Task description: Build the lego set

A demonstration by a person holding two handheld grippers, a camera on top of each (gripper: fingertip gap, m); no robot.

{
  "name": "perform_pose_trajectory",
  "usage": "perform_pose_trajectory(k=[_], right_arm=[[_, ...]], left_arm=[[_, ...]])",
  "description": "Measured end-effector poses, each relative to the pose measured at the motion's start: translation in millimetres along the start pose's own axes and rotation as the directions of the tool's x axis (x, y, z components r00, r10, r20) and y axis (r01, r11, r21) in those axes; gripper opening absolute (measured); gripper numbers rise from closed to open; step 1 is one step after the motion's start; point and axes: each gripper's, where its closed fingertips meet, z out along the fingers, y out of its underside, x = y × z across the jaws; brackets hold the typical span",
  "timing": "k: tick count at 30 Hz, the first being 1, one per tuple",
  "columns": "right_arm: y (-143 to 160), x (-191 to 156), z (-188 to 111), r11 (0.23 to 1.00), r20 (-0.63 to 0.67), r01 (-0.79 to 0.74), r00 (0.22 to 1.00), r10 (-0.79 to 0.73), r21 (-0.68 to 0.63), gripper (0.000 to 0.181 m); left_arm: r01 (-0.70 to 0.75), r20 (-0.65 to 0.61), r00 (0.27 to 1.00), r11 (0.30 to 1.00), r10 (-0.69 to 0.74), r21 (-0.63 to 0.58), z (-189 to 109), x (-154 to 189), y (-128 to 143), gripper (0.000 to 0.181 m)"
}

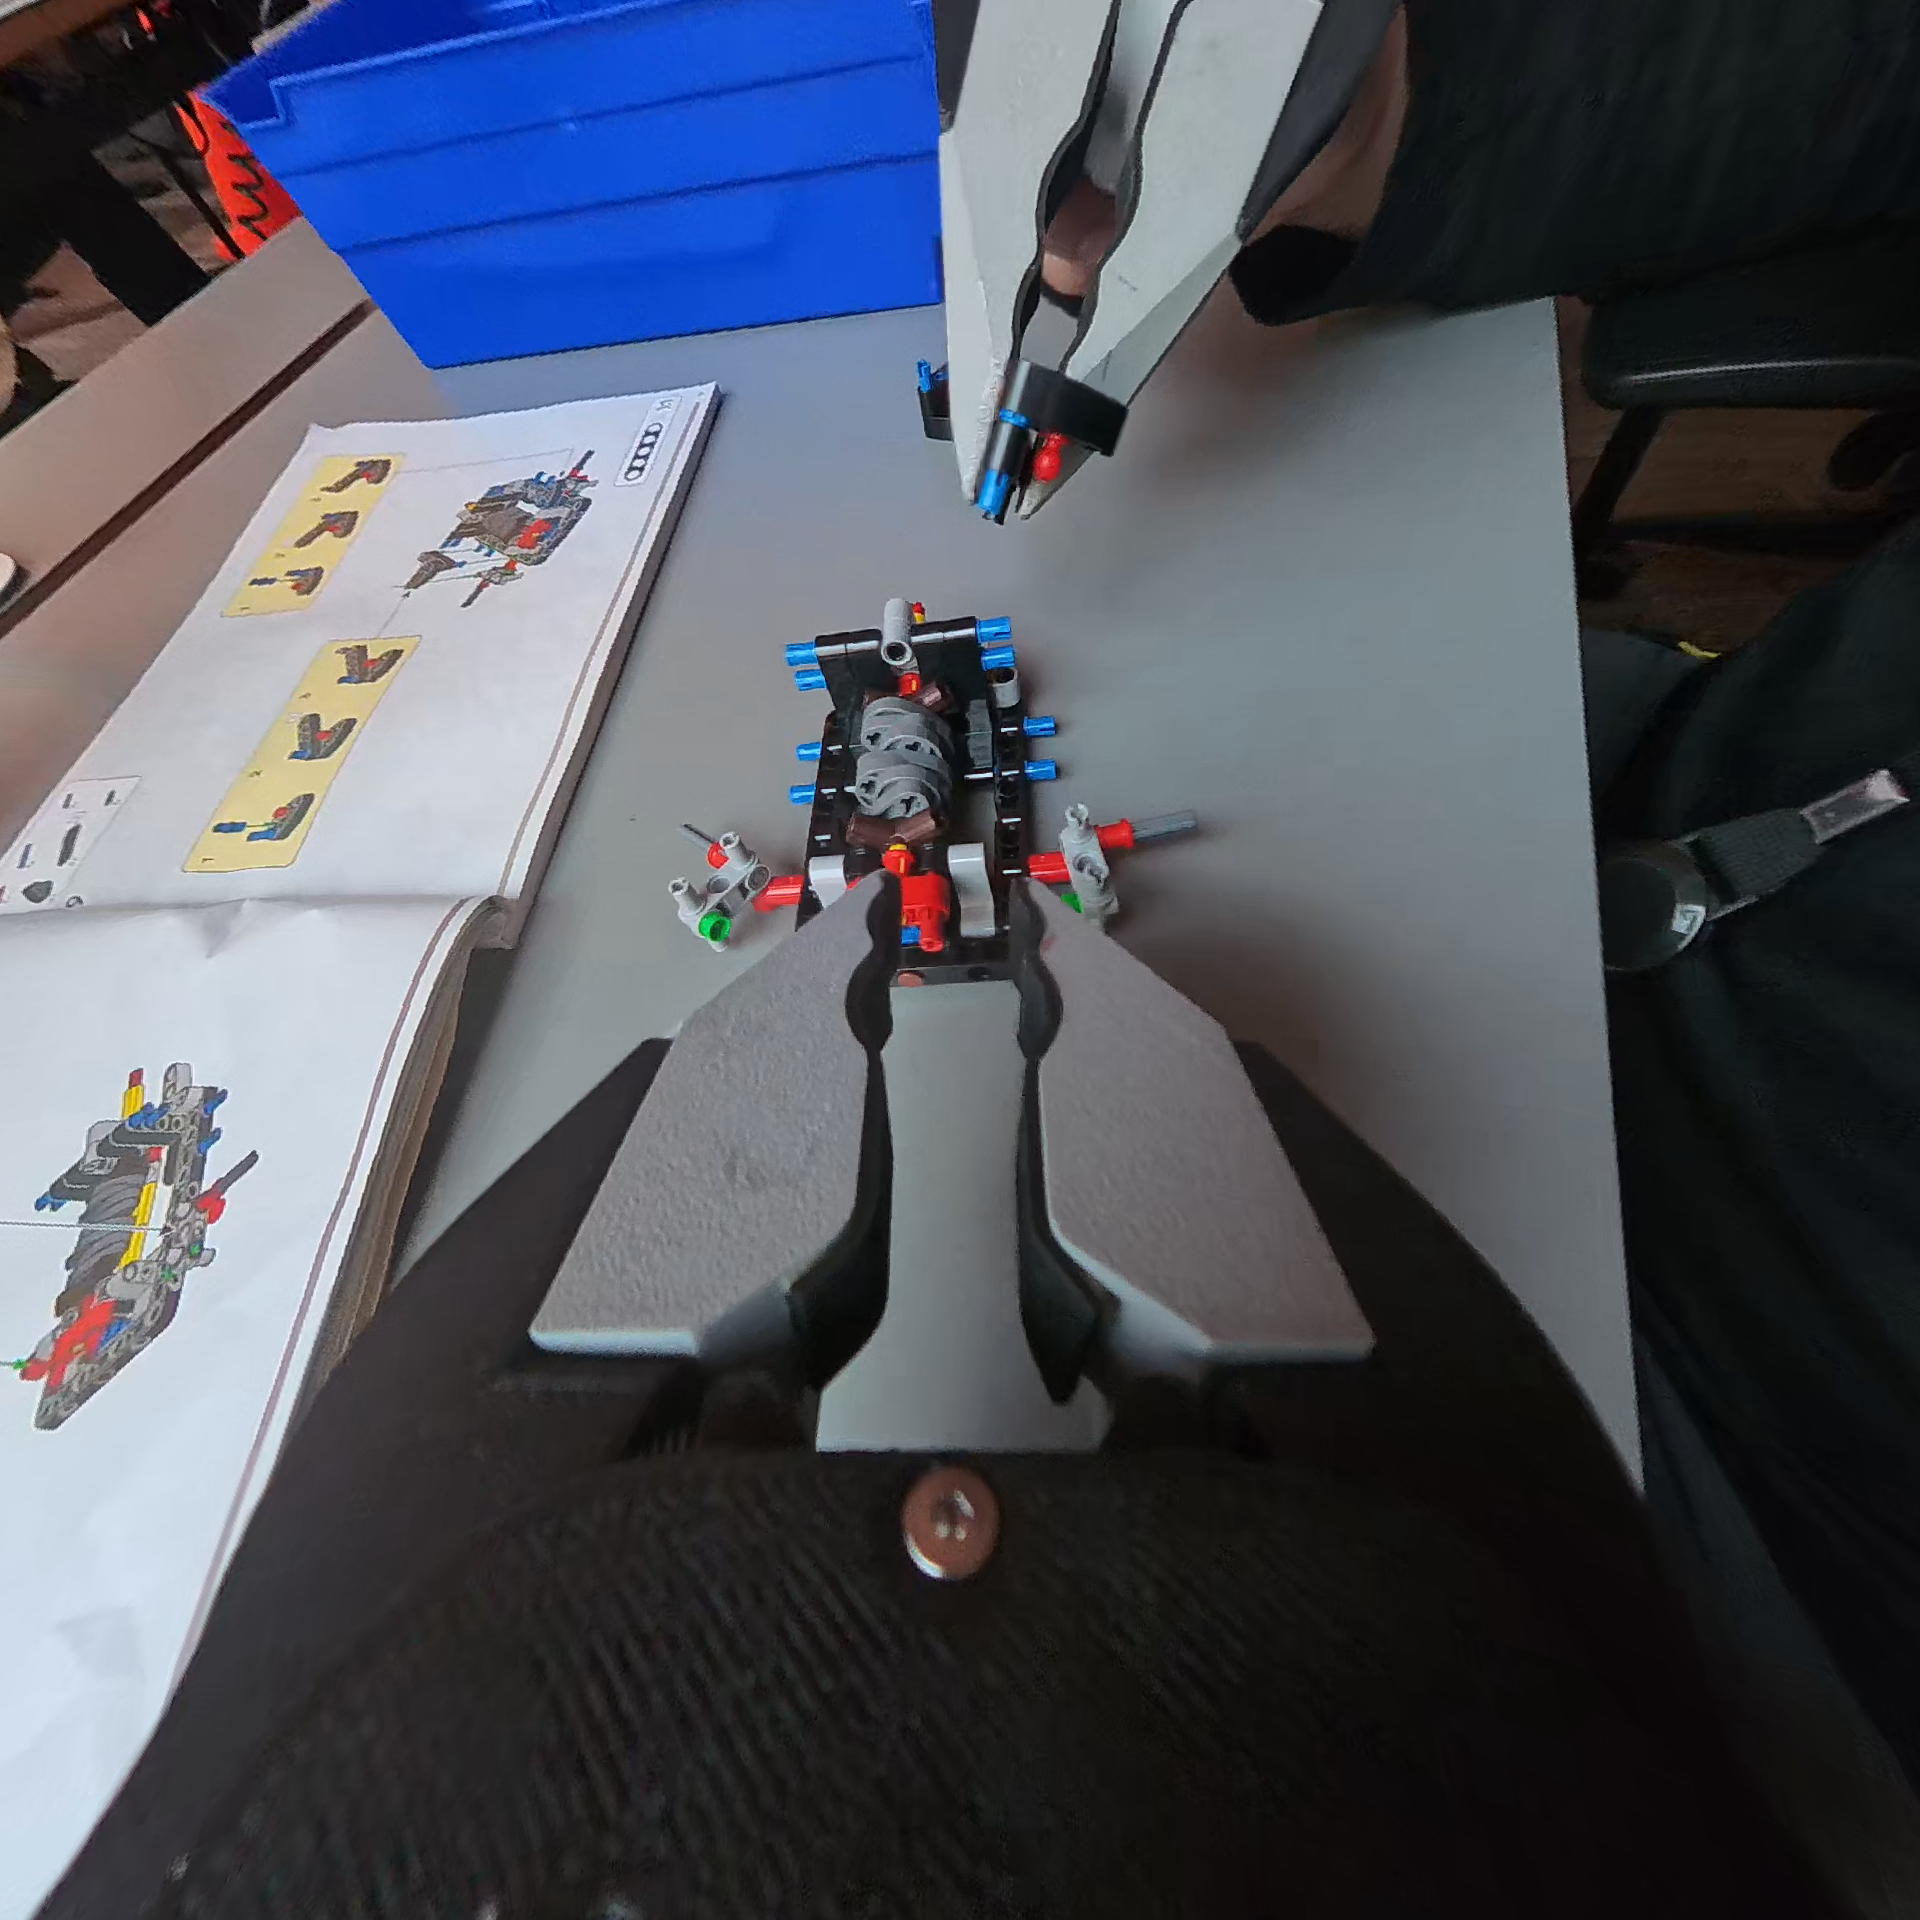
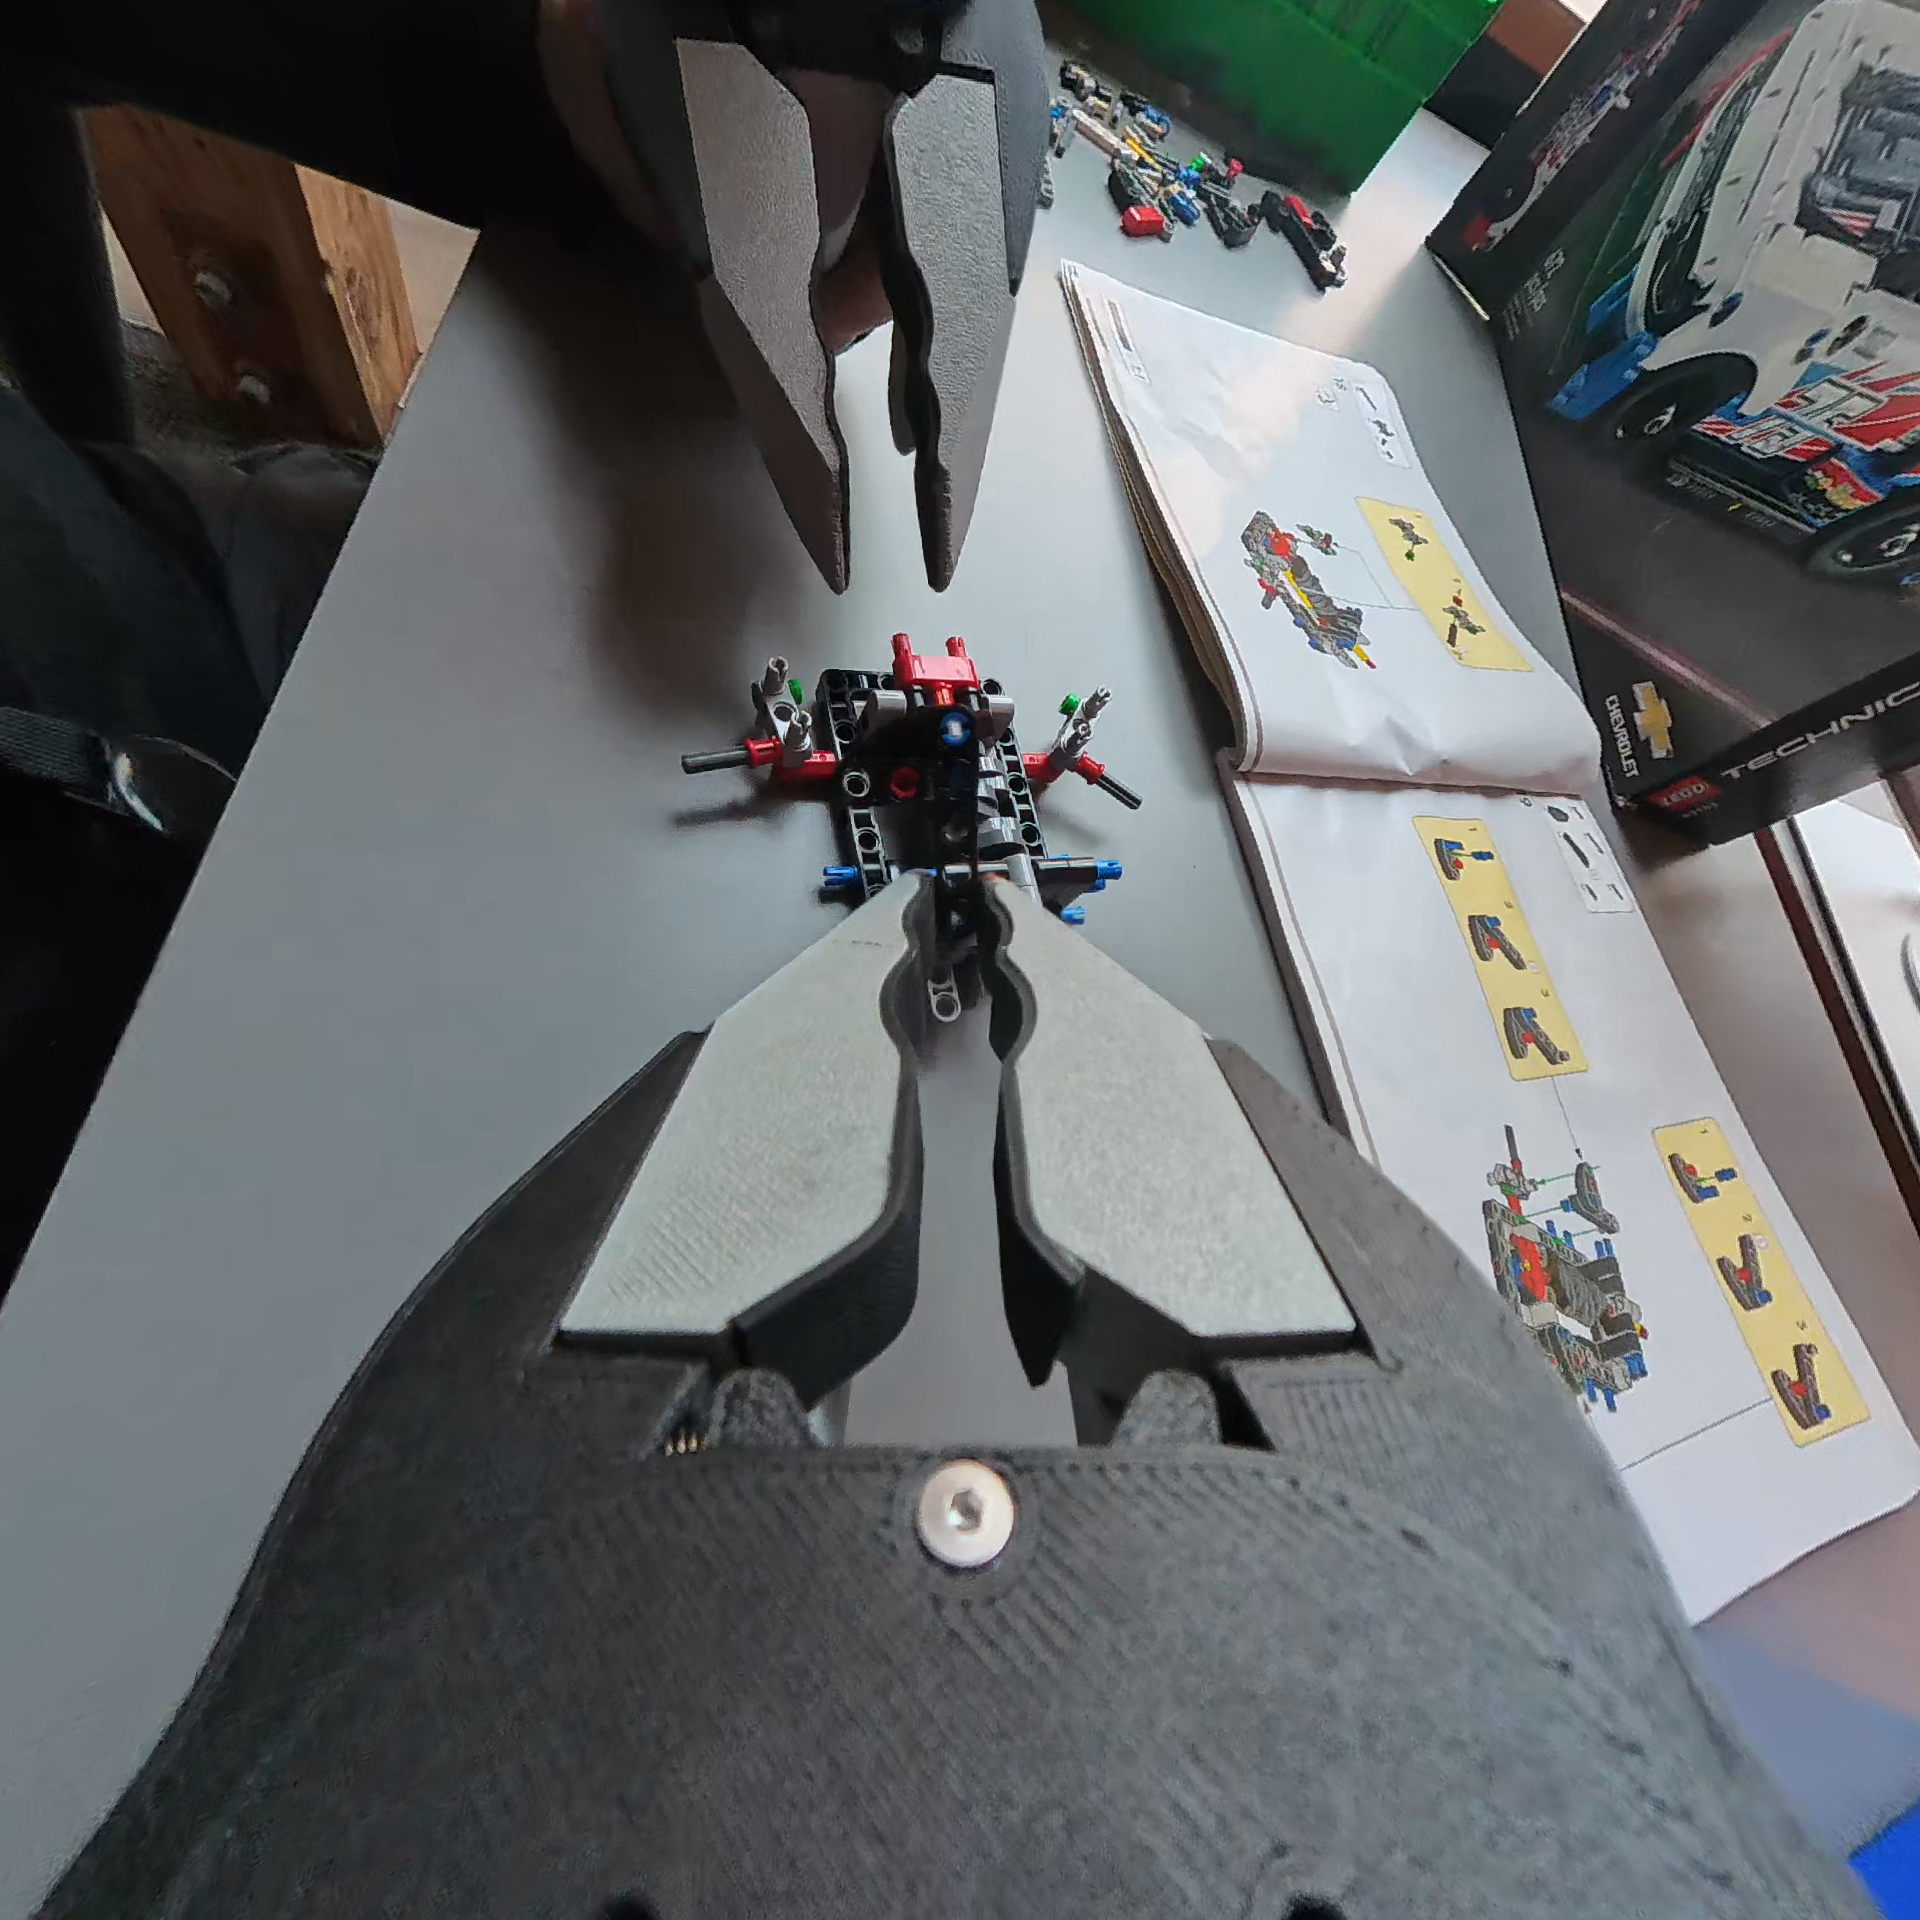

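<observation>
While one lego chassis (image 1: 914, 790) lies flat mid-table (image 1: 1299, 675), the right gripper (image 1: 1013, 488) hangs above its far end, pinching one black angled piece (image 1: 1060, 410) with a blue pin and a red pin. One left gripper (image 1: 951, 914), fingers spread and empty, hangs over the near end. One open instruction booklet (image 1: 343, 665) lies alongside, before one blue bin (image 1: 623, 177).

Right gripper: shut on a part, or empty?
Shut on a part. The right gripper jaws pinch a small black piece with blue and red pins, above the table.
</observation>
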Motion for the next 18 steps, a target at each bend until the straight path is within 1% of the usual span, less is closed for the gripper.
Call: perform_pose_trajectory(k=[3, 6, 9, 11, 13, 16, 18], right_arm=[[5, 1, 1, 1.0, -0.001, -0.006, 1.0, 0.006, 0.011, 0.004], [11, 3, 1, 1.0, 0.01, -0.021, 1.0, 0.021, -0.022, 0.004], [11, 0, 5, 0.994, 0.073, -0.025, 0.997, 0.033, -0.107, 0.004], [6, -1, 10, 0.988, 0.11, -0.027, 0.993, 0.044, -0.155, 0.004], [-1, -3, 16, 0.978, 0.147, -0.019, 0.988, 0.051, -0.209, 0.004], [-7, -5, 25, 0.958, 0.189, 0.005, 0.981, 0.052, -0.286, 0.004], [-14, -9, 31, 0.956, 0.214, 0.003, 0.975, 0.062, -0.293, 0.003]], left_arm=[[0.03, -0.04, 0.999, 1.0, -0.03, -0.008, 2, 1, 1, 0.017], [0.031, -0.033, 0.999, 1.0, -0.031, -0.001, 4, -1, -1, 0.017], [0.018, 0.0, 1.0, 1.0, -0.018, 0.012, 7, -2, -9, 0.018], [0.016, -0.016, 1.0, 1.0, -0.016, 0.013, 9, 4, -17, 0.024], [0.007, -0.019, 1.0, 1.0, -0.007, 0.007, 10, 7, -23, 0.026], [0.006, -0.011, 1.0, 1.0, -0.006, 0.004, 7, 7, -19, 0.028], [0.052, -0.035, 0.998, 0.999, -0.051, 0.004, 6, 9, -15, 0.034]])
